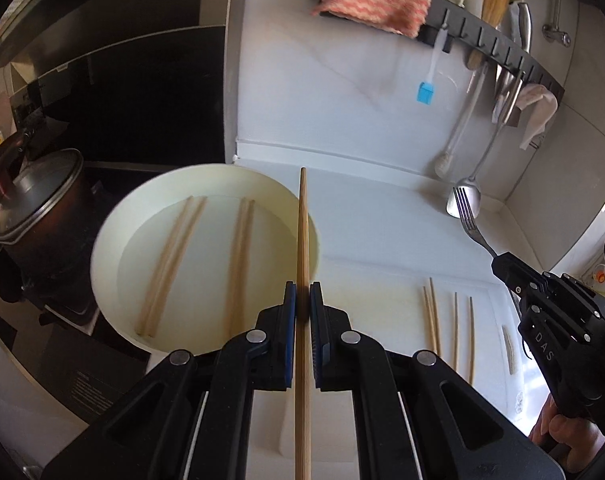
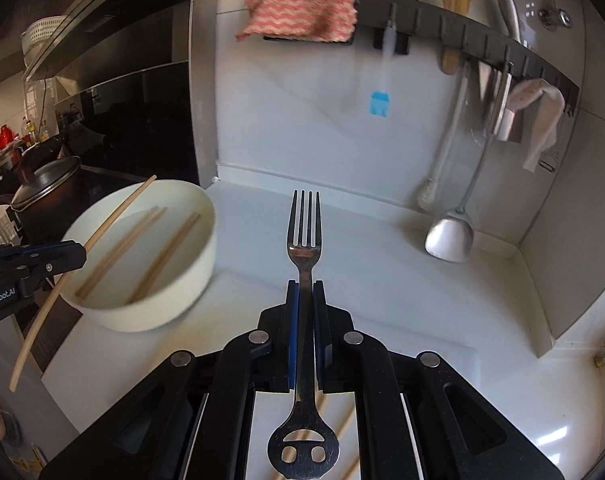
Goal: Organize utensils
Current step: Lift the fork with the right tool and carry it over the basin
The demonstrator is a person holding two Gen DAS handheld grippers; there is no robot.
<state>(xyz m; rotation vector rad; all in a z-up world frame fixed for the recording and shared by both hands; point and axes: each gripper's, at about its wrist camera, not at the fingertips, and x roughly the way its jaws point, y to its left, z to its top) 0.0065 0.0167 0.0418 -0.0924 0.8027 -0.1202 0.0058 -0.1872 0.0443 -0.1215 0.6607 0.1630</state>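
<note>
Already the left hand-held gripper [image 1: 303, 290] pinched one chopstick [image 1: 303, 240] at the cream bowl [image 1: 114, 232] rim; the right hand-held gripper [image 2: 305, 288] clamped a fork [image 2: 303, 236] above the bench [image 2: 382, 280]. Either thin utensil could have pivoted and slipped loose.

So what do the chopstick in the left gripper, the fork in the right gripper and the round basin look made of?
Chopstick: likely bamboo or wood, matte tan with fine lengthwise grain. Fork: metal, probably stainless steel, shiny grey with reflections and some dark tarnish. Basin: looks like cream plastic, smooth with a dull sheen, though glazed ceramic can't be ruled out.
</note>
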